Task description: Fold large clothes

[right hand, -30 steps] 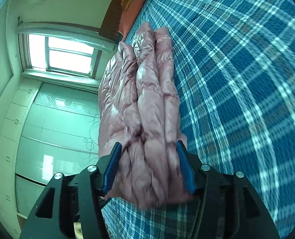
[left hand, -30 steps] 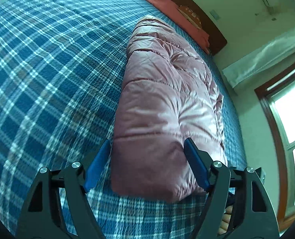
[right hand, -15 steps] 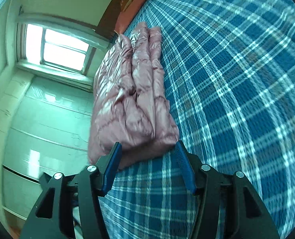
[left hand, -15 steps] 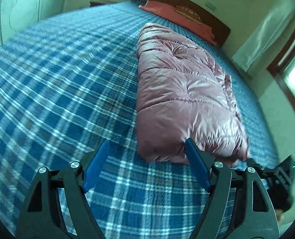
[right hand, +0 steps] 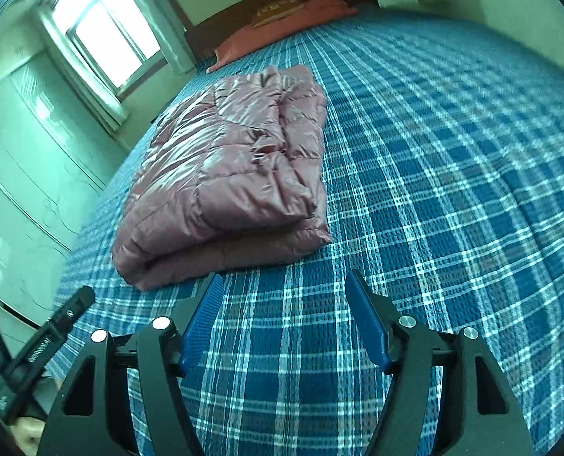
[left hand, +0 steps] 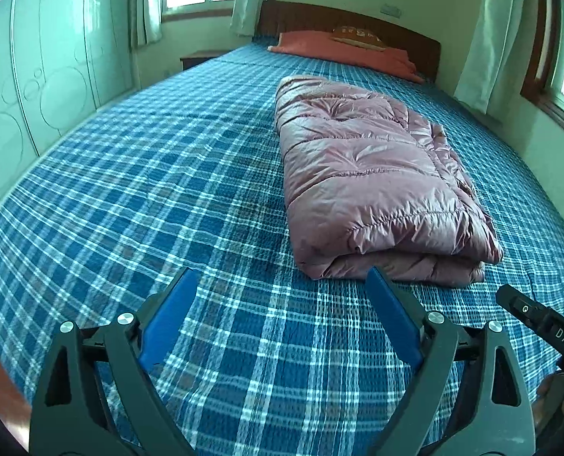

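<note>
Pink quilted jacket [left hand: 369,174]: shiny down-filled garment, folded into a long thick bundle, lying on the plaid bedspread [left hand: 167,190] toward the bed's right side, its near end just ahead of both tools.
Left gripper [left hand: 282,315]: jaws spread wide, nothing between them, hovering over bare bedspread a little short of the bundle's near edge.
Right gripper [right hand: 282,315]: likewise wide open and empty, near the same end but not touching it.
Step in hand: by my reading the fold looks finished or nearly so; a good finish means leaving the stack undisturbed, or pressing the springy top layer flat if it lifts.
Risk: slick puffy fabric may slide or spring open at the loose side.
Left view only: the smooth folded top panel, headboard [left hand: 358,26], orange pillow [left hand: 339,51] and curtained windows on both walls.
Right view only: the bundle's open side, with stacked layers and creased edges showing.
</note>
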The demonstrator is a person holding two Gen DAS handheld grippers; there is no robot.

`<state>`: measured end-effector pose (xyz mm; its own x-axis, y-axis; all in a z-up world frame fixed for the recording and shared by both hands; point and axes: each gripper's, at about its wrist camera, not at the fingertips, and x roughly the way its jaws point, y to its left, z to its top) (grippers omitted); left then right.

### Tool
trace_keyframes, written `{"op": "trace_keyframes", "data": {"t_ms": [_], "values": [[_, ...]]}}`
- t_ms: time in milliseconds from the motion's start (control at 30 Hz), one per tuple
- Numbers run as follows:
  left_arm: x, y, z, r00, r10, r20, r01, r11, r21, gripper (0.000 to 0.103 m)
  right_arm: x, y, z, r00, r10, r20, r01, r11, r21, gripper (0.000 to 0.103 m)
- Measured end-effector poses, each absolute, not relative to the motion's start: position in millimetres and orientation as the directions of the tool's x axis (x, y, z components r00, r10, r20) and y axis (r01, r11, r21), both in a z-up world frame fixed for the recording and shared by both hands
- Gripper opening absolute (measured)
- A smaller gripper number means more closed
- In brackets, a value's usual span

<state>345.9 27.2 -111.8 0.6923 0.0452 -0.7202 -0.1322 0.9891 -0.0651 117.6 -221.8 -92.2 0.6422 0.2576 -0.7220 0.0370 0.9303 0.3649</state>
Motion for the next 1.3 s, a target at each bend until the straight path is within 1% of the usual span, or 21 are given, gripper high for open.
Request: {"op": "trace_keyframes", "data": {"t_ms": [200,333,367,400,467,667,800,1000,1300], "values": [[331.4,21.4,-97.5,0.720,0.105,-0.686,-0.153,0.988,-0.009,0.094,115.2,-196.7,-69.4,0.677,0.161,-0.718,0.039,0.967,0.253,0.066],[327.0,19.8,-86.9,0.731,0.109,-0.673,-0.157,0.988,-0.011,0.095,115.3,-184.8,-51.4,0.701,0.107,-0.705,0.031,0.983,0.179,0.066],[325.5,18.6,-82.4,0.735,0.107,-0.670,-0.154,0.988,-0.011,0.095,118.4,-183.8,-47.9,0.708,0.096,-0.699,0.029,0.986,0.164,0.067],[324.8,18.1,-80.3,0.737,0.106,-0.667,-0.151,0.988,-0.011,0.095,118.0,-179.3,-43.6,0.715,0.087,-0.693,0.029,0.988,0.154,0.071],[321.3,15.5,-68.9,0.749,0.103,-0.655,-0.146,0.989,-0.012,0.096,113.4,-174.1,-30.5,0.737,0.071,-0.672,0.022,0.992,0.128,0.072],[313.1,11.4,-42.5,0.778,0.079,-0.624,-0.132,0.991,-0.039,0.101,101.9,-166.0,-1.0,0.775,0.060,-0.630,0.004,0.995,0.099,0.072],[308.9,9.7,-29.9,0.792,0.068,-0.607,-0.125,0.991,-0.052,0.101,95.5,-163.1,13.0,0.789,0.067,-0.610,-0.006,0.995,0.102,0.073],[305.8,8.6,-20.5,0.800,0.081,-0.595,-0.132,0.990,-0.043,0.101,92.4,-159.3,23.2,0.800,0.066,-0.597,-0.014,0.996,0.092,0.073],[305.4,8.6,-16.7,0.800,0.095,-0.593,-0.142,0.989,-0.034,0.101,93.2,-157.1,23.9,0.800,0.069,-0.595,-0.020,0.996,0.088,0.073]]}}
